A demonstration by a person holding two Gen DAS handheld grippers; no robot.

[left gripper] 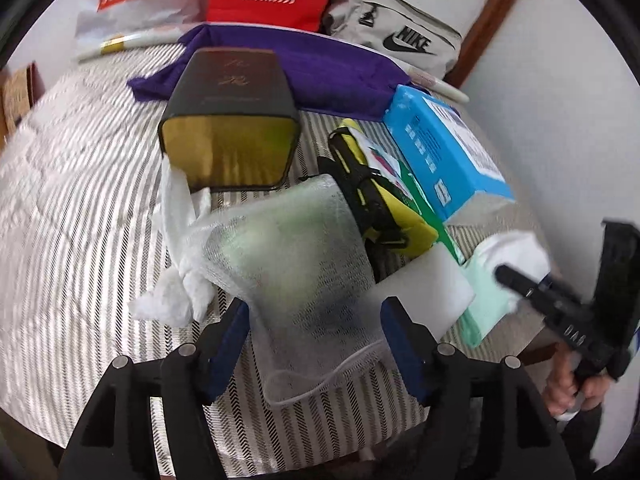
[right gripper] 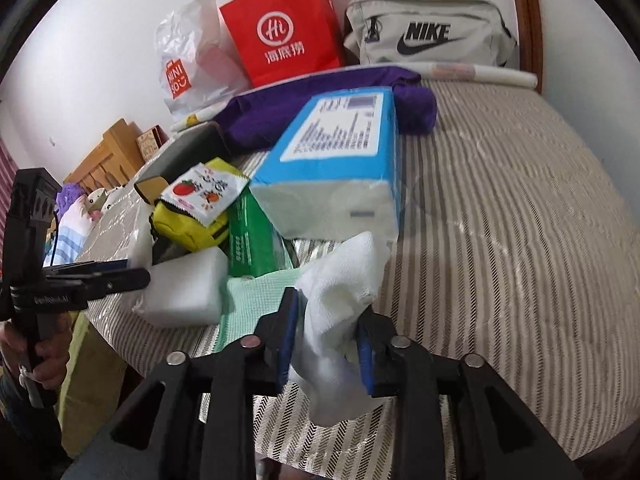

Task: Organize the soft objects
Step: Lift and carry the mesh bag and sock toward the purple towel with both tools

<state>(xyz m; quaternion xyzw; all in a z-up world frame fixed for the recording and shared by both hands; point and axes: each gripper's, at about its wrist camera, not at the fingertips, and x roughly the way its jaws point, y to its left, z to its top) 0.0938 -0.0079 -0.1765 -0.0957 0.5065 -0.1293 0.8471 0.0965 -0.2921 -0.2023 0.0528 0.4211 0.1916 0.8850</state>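
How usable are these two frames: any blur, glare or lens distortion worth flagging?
Left wrist view: heavy fisheye bending, dark corners; the mesh bag and the right tool smear with motion, and the gold box face glares. Right wrist view: same distortion, the white cloth soft, the striped cover streaked; lighting even.

Bedcover (left gripper: pixel 80 200): woven cloth, ribbed stripes, faint sheen. Mesh pouch (left gripper: pixel 296 256): fine translucent netting, cord at its mouth. White cloth (right gripper: pixel 344 276): soft, waffle-textured. Sponge block (right gripper: pixel 184 288): matt white foam. Tissue pack (right gripper: pixel 336 156): glossy blue plastic wrap. Tin (left gripper: pixel 232 120): dark matt sides, shiny gold face. Red bag (right gripper: pixel 284 36): smooth paper. Gripper pads (right gripper: pixel 286 344): matt blue.
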